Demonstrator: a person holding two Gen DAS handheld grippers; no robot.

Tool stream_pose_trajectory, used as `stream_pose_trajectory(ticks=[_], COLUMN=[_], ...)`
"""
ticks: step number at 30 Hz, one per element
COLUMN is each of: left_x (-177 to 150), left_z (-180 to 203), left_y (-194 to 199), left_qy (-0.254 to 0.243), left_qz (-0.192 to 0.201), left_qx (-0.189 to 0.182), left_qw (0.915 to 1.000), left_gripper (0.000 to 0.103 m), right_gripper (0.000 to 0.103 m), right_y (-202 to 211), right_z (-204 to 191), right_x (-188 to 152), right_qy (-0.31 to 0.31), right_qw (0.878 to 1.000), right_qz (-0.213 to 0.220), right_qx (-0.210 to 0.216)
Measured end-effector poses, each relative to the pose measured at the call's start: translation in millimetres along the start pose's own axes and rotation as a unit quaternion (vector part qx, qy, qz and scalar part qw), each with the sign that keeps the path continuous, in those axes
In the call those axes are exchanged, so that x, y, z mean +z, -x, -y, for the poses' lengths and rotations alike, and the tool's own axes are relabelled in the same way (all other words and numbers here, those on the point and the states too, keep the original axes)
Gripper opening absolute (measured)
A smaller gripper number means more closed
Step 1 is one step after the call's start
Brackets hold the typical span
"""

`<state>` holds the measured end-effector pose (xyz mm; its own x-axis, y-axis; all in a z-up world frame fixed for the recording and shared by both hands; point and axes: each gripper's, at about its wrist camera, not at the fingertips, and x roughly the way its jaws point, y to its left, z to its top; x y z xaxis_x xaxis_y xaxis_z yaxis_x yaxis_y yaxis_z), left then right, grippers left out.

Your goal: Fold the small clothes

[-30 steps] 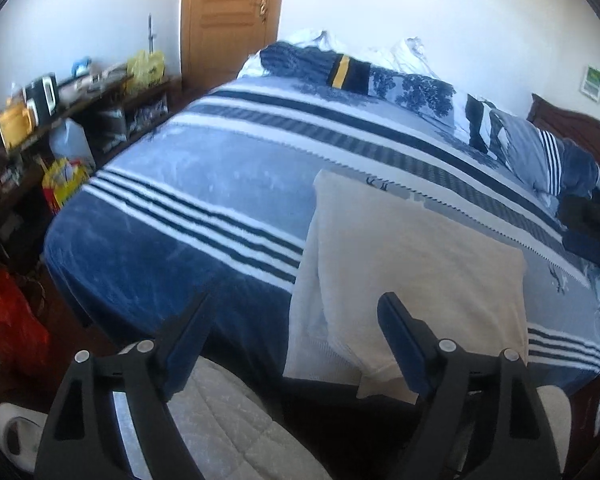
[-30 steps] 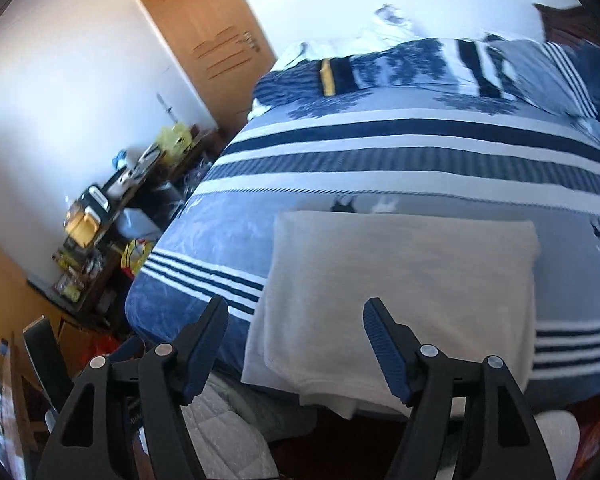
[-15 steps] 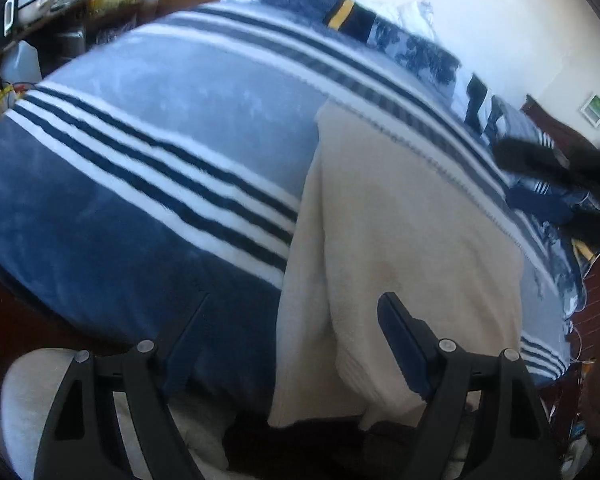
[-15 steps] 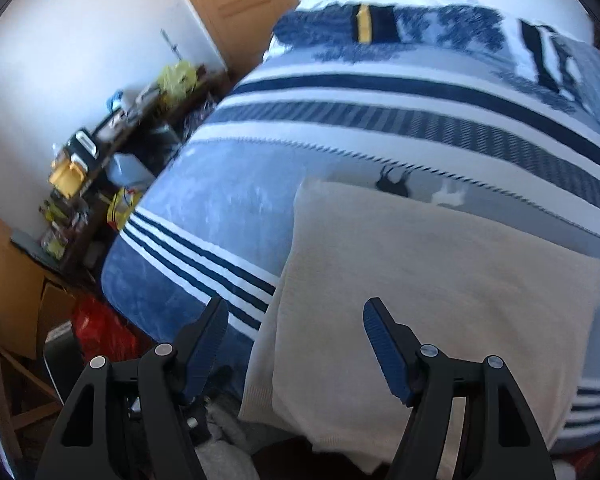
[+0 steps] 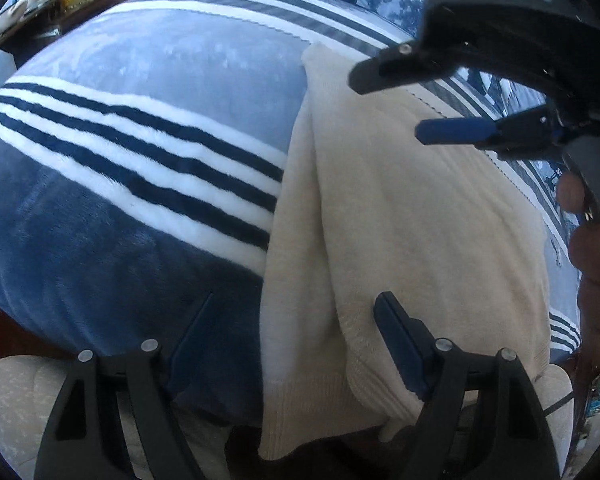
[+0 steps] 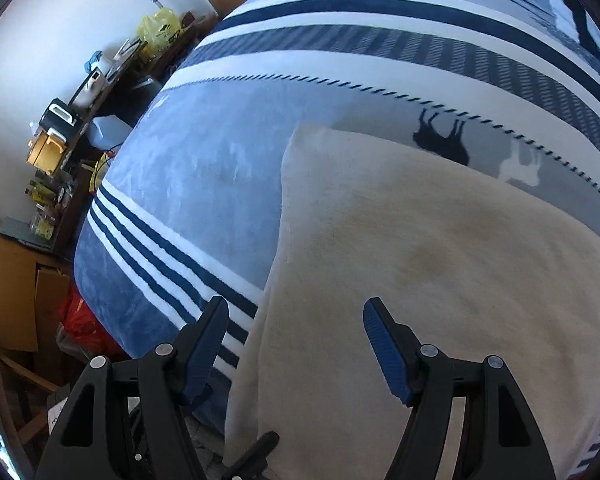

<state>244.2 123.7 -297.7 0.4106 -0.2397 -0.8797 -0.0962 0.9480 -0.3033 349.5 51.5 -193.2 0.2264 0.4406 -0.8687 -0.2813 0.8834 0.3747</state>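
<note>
A cream knitted garment [image 5: 412,216] lies folded on the bed, its near edge hanging over the bed's front. My left gripper [image 5: 292,336] hovers low over that near edge. Its jaws are closing slightly, with the garment's left fold and hem lying below and between the fingers, and the pads do not press on it. My right gripper [image 5: 384,108] reaches in from the upper right, open, above the garment's far part. In the right wrist view the right gripper [image 6: 294,332] stands open over the left edge of the garment [image 6: 440,264], holding nothing.
The bed carries a blue, grey and white striped blanket [image 5: 140,152] with deer figures [image 6: 440,140]. A cluttered shelf [image 6: 60,128] stands along the left wall, with a red bag [image 6: 80,320] on the floor. A person's hand [image 5: 596,264] grips the right tool.
Both grippers have come down and closer to the garment. The right gripper has swung left and now shows large in the left wrist view, over the garment's far part.
</note>
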Motion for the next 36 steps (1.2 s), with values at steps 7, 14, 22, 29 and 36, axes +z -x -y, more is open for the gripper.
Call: stream_pose_trajectory(ticks=[7,14,22,29,36], left_x=[-0.2,6.5,8.6,12.1,7.9], left_z=[-3.9,-17.5,-29.9,-9.7,23.1], left_y=[-5.8,-14.0,2.8,21.9,71.0], left_qy=[0.024,0.046,0.082,0.038,-0.007], left_qz=[-0.022,-0.041,-0.021,0.015,0.052], left_qx=[-0.049,-0.079,-0.135,-0.117,-0.120], left_qw=[0.9983,0.9950,0.9873,0.9923,0.9914], left_gripper=[0.070,0.017,0.008,0.007,0.007], right_gripper=[0.066,0.066,0.066,0.020,0.007], right_y=[-19.1,-46.9,-71.9,-97.3,-20.9], right_z=[3.4,-1.2,-14.9,-52.1,-31.4], right_x=[11.9,21.8,28.6,22.4,9.6], right_qy=[-0.027,-0.043,-0.041,0.058,0.039], right_qw=[0.999,0.995,0.990,0.975,0.995], right_qz=[-0.036,-0.088,-0.134,-0.156,-0.073], right_qx=[0.021,0.015,0.005,-0.147,-0.064])
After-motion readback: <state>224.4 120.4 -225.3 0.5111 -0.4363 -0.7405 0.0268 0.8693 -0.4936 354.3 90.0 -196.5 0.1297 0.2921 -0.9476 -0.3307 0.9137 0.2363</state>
